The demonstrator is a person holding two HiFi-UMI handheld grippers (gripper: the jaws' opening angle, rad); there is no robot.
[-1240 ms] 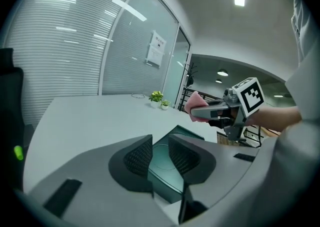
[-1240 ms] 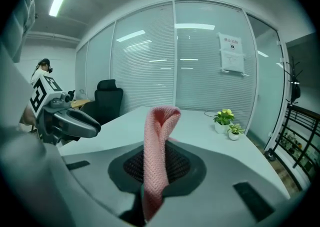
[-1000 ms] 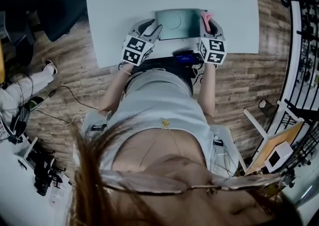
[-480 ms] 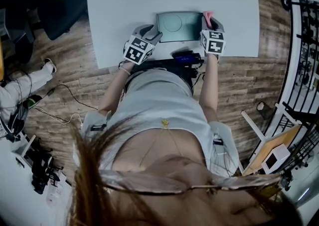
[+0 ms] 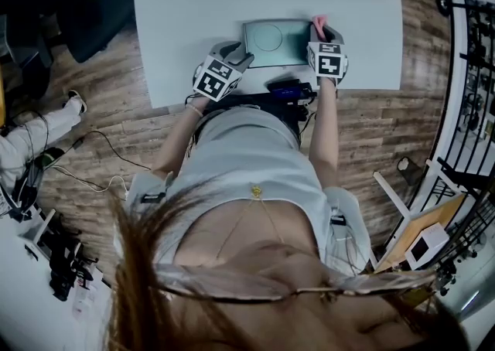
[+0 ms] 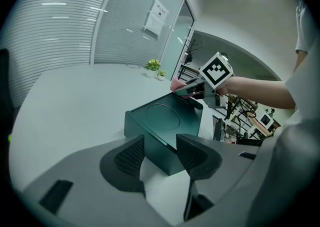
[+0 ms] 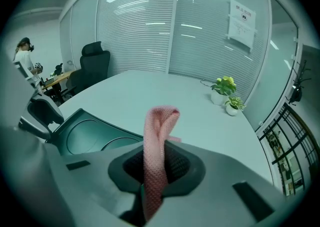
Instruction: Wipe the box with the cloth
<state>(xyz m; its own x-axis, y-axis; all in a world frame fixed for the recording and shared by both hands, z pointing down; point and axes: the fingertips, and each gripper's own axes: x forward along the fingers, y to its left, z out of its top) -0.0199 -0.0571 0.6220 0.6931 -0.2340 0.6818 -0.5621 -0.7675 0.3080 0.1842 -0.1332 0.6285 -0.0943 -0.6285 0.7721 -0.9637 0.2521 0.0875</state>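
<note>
A dark green box (image 5: pixel 271 40) with a round recess in its lid lies near the front edge of the white table (image 5: pixel 201 1). My left gripper (image 5: pixel 236 57) is at the box's near left corner. In the left gripper view that corner of the box (image 6: pixel 162 123) sits between the pads (image 6: pixel 127 158), which have just been opening and stand apart from it. My right gripper (image 5: pixel 325 35) is over the box's right end, shut on a pink cloth (image 7: pixel 156 146) that sticks up out of the jaws. The cloth's tip (image 5: pixel 317 25) shows beside the box.
Small potted plants (image 7: pixel 225 93) stand at the table's far right corner. A black device (image 5: pixel 288 90) sits at the table's front edge by the person's waist. An office chair (image 7: pixel 92 63) stands beyond the table and a metal rack (image 5: pixel 472 48) to the right.
Both grippers have come down and forward onto the box's ends. The left jaws stand wider than a second ago. The pink cloth is still in the right jaws.
</note>
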